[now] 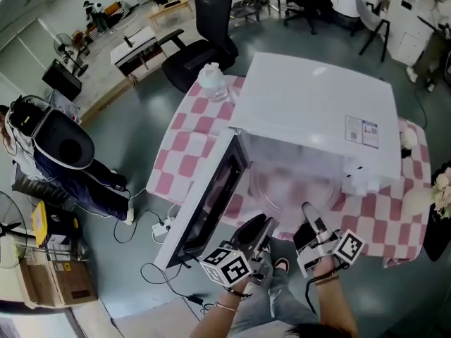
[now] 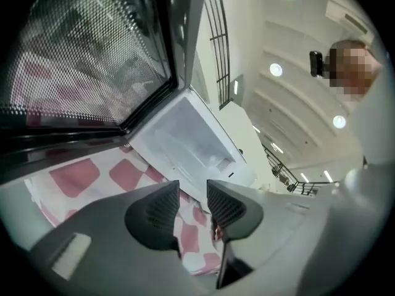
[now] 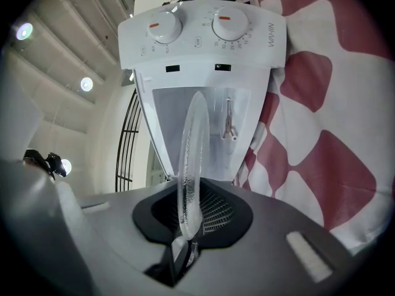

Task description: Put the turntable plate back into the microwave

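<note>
Open-plan office: swivel chairs (image 1: pixel 211 9), desks (image 1: pixel 136 46)

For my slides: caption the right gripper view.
Right gripper holds the glass turntable plate edge-on, facing the open white microwave.

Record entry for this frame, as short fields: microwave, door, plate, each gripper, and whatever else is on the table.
microwave: white, on a pink-checked tablecloth, cavity facing the person
door: swung fully open, at the left in the head view
turntable plate: clear glass, held by its rim, reaching toward the open cavity; cannot tell whether it is seated
right gripper: jaws shut on the plate's rim
left gripper: jaws apart, nothing between them, near the door
also on table: clear bottle by the far left corner
</note>
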The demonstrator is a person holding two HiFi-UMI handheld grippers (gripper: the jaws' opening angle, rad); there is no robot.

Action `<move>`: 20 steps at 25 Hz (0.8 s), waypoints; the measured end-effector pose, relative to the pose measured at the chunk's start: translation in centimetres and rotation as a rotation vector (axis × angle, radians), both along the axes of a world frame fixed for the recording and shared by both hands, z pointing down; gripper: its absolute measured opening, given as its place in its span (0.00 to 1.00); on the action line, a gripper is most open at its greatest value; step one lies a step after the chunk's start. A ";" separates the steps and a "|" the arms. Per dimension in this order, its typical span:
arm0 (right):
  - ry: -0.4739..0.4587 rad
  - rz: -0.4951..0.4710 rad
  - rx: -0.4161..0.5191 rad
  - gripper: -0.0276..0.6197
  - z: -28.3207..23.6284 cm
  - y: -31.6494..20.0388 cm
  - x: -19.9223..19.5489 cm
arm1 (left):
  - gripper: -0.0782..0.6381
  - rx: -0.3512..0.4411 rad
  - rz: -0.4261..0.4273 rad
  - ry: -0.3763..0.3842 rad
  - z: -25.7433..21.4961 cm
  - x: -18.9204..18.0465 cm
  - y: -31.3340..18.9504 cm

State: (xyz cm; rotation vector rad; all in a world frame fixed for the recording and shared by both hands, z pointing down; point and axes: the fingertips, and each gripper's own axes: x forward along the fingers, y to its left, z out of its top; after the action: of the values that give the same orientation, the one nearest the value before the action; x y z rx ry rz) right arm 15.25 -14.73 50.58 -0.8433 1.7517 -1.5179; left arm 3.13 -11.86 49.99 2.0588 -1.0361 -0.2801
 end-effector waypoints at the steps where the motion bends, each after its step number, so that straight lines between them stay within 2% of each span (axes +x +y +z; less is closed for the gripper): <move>1: -0.001 0.002 -0.001 0.11 0.1 -0.1 0.0 | 0.29 0.012 -0.002 -0.031 0.0 -0.2 0.2; 13: -0.001 0.017 0.023 0.11 -0.3 -0.9 -0.3 | 0.27 0.109 -0.015 -0.382 0.2 -1.6 1.2; 20: 0.003 0.029 0.032 0.11 -0.2 -1.9 -0.5 | 0.17 0.116 -0.017 -0.471 0.9 -2.0 1.2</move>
State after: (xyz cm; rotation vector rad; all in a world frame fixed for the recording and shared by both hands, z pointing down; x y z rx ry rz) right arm 14.76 -16.63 50.41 -0.8520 1.7537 -1.4666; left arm 1.11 -10.69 50.90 2.2802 -1.3400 0.1514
